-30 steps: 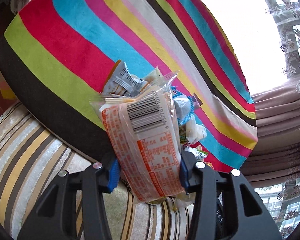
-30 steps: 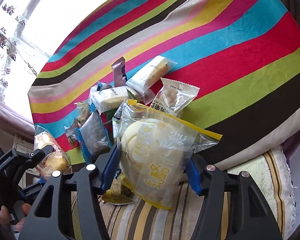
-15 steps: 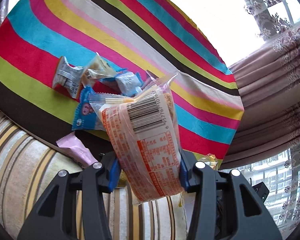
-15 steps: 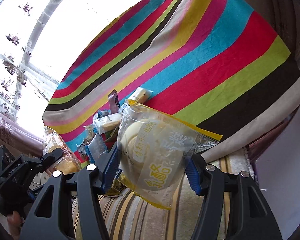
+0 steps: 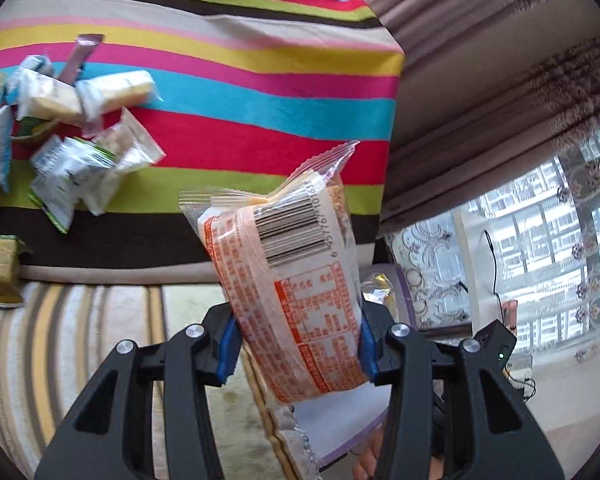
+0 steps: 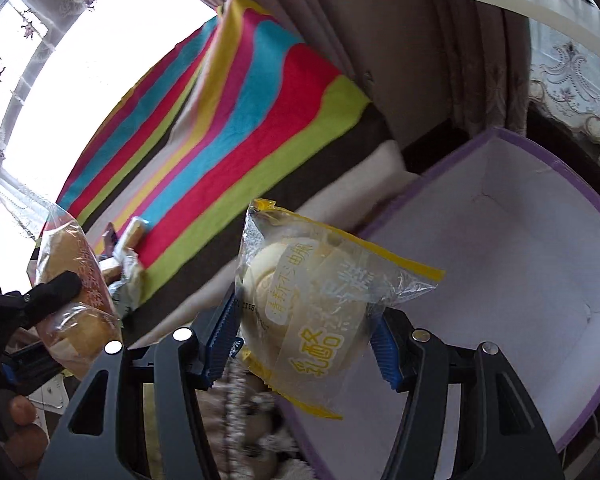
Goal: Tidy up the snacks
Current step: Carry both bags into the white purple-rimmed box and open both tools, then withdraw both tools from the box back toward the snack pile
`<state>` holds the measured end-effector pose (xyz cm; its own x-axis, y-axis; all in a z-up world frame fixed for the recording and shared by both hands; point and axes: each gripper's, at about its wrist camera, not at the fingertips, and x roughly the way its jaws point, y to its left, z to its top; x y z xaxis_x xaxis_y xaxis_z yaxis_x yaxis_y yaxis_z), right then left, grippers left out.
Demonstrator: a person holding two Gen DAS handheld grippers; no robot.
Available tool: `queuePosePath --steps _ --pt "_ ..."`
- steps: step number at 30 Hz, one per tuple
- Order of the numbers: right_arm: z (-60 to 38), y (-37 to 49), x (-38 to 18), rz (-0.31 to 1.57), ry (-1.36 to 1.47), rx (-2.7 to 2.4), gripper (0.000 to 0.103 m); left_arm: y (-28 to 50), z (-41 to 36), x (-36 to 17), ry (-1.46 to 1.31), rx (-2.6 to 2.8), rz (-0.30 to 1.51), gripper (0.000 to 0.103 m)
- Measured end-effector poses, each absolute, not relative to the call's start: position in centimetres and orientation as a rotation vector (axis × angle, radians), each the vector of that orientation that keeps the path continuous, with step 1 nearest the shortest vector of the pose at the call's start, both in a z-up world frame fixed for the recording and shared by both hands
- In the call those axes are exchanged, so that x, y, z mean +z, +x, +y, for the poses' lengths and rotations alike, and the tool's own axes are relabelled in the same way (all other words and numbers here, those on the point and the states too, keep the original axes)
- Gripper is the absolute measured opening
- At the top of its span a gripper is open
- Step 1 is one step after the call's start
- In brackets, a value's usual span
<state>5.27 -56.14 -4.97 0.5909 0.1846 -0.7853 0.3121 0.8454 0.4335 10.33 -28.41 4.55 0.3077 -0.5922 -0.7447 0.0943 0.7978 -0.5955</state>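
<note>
Now the left hand-held gripper (image 5: 296,344) is pinching an orange-printed snack packet (image 5: 296,280), while the right hand-held gripper (image 6: 304,344) is pinching a yellow-edged bun packet (image 6: 316,312) just before the purple-rimmed box (image 6: 540,240).

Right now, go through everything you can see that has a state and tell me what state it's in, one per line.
Left tongs: shut on the orange-print packet.
Orange-print packet: sealed, held in the air.
Right tongs: shut on the yellow-edged bun bag.
Yellow-edged bun bag: sealed, held over the box edge.
Purple-rimmed box: open, nothing visible inside.
Snack pile: loose on the striped cloth.
</note>
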Motion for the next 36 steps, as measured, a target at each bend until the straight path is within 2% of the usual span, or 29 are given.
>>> queuePosePath --steps 6,13,14,17,19,20,25,32,36 --pt "-59.5 3.3 -8.4 1.012 0.582 -0.137 0.059 9.9 -35.1 1.1 -0.365 -0.532 1.290 0.047" --pt "-61.4 3.7 -11.1 1.069 0.593 -0.158 0.060 8.4 -38.6 -2.4 -0.220 -0.533 1.382 0.048" --pt "-61.5 3.8 -11.4 1.081 0.589 -0.157 0.061 8.1 -38.8 -2.6 -0.204 -0.527 1.386 0.049" --pt "-61.7 4.0 -12.5 1.110 0.598 -0.161 0.063 8.1 -39.0 -2.3 -0.186 -0.524 1.370 0.064" --pt "-61.7 4.3 -12.8 1.110 0.606 -0.137 0.064 7.9 -39.0 -1.9 -0.182 -0.523 1.346 0.070" --pt "-61.6 4.5 -12.8 1.108 0.594 -0.141 0.073 7.9 -38.4 -1.7 -0.183 -0.521 1.341 0.073" --pt "-59.5 6.5 -12.5 1.096 0.513 -0.078 0.088 7.7 -35.8 -0.1 -0.194 -0.462 1.273 0.077" --pt "-58.1 9.6 -13.8 1.128 0.442 -0.136 0.088 7.2 -28.1 2.8 -0.193 -0.227 1.078 0.079" --pt "-58.8 9.1 -13.9 1.128 0.348 -0.252 0.089 6.7 -24.0 3.0 -0.224 -0.124 1.063 0.080"
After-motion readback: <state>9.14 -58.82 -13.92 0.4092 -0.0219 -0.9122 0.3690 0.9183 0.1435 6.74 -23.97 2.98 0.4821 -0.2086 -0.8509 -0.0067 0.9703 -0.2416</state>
